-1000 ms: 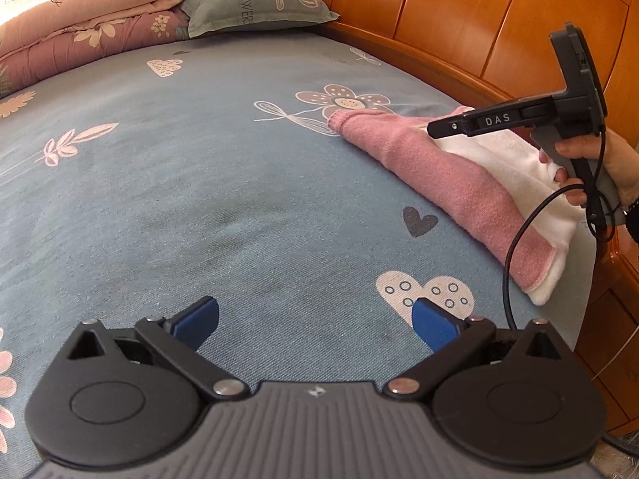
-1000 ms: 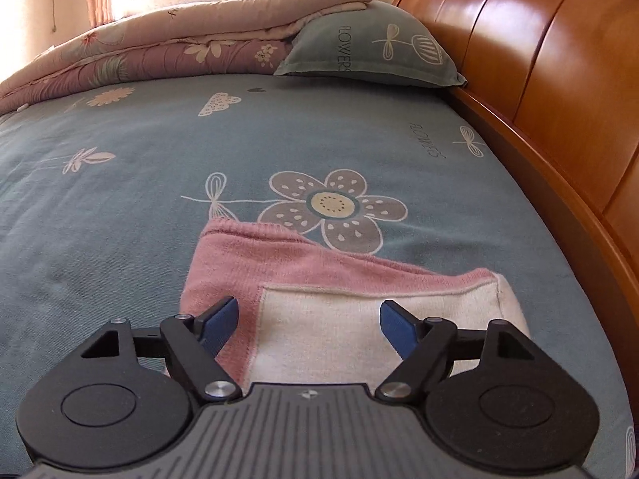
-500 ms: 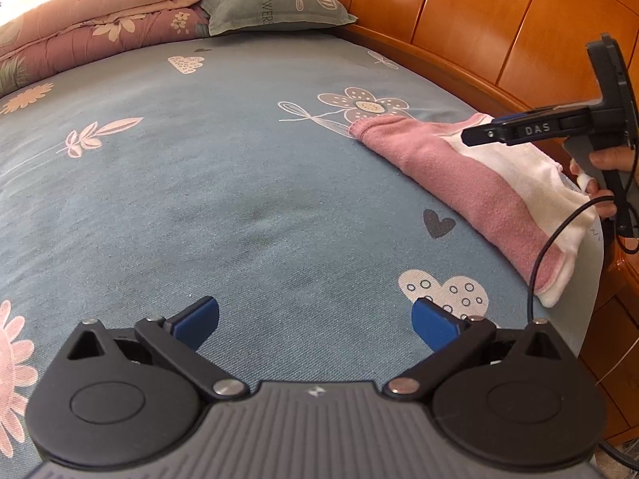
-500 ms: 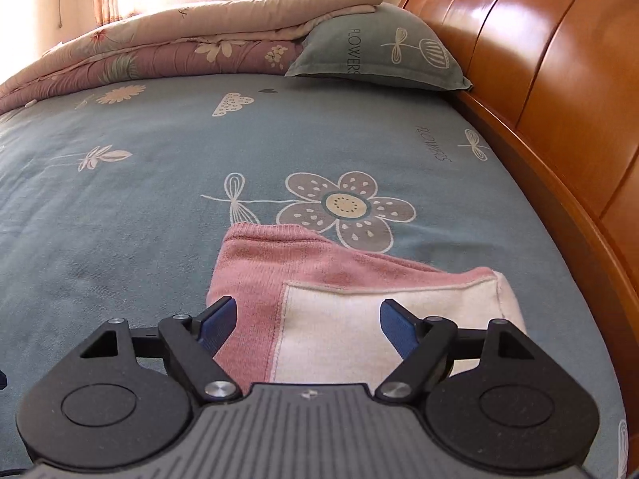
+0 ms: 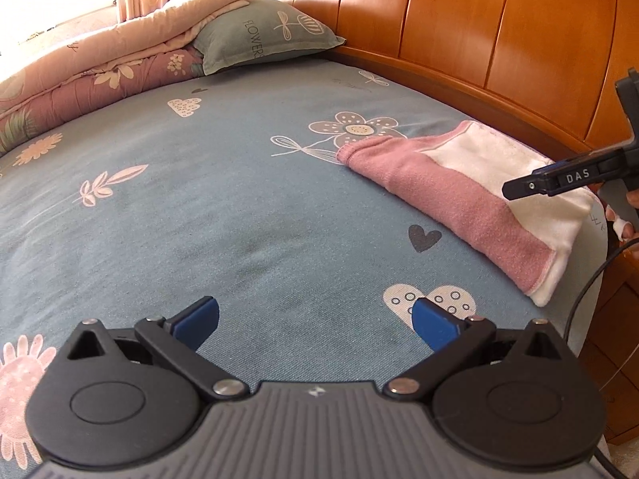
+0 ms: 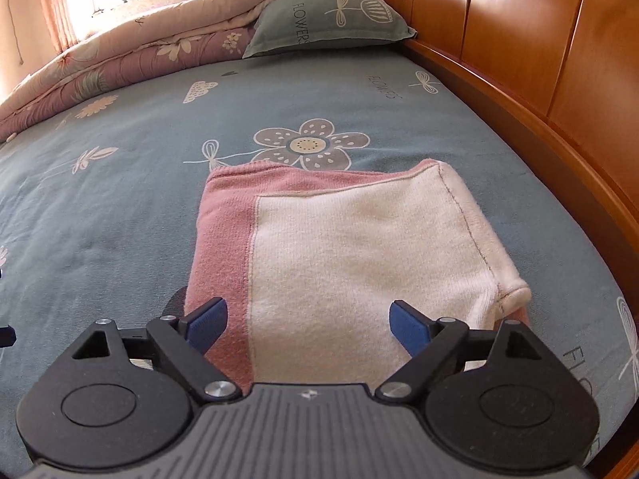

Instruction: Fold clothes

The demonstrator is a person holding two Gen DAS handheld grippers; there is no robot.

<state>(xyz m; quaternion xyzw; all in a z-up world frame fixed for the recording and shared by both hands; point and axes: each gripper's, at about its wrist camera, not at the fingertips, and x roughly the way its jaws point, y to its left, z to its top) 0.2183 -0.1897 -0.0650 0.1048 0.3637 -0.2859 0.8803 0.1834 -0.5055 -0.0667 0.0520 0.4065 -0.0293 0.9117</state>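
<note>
Fingers (image 6: 223,321) of my right gripper (image 6: 307,321) spread wide, holding nothing, above the pink-and-white garment (image 6: 351,255); my left gripper (image 5: 315,317) gapes empty over bare bed (image 5: 199,219). The garment lies as a compact folded rectangle near the headboard (image 5: 459,32) — it looks done, though further folds may remain.

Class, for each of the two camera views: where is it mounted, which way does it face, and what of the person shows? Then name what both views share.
Left wrist: on the open left hand-held gripper, facing across the blue flower-print bedsheet; the right hand-held gripper and the person's fingers show.
Right wrist: on the open right hand-held gripper, above the folded pink-and-white knitted garment; no body shows.
Shared: garment, sheet, grey-green pillow, wooden headboard.
</note>
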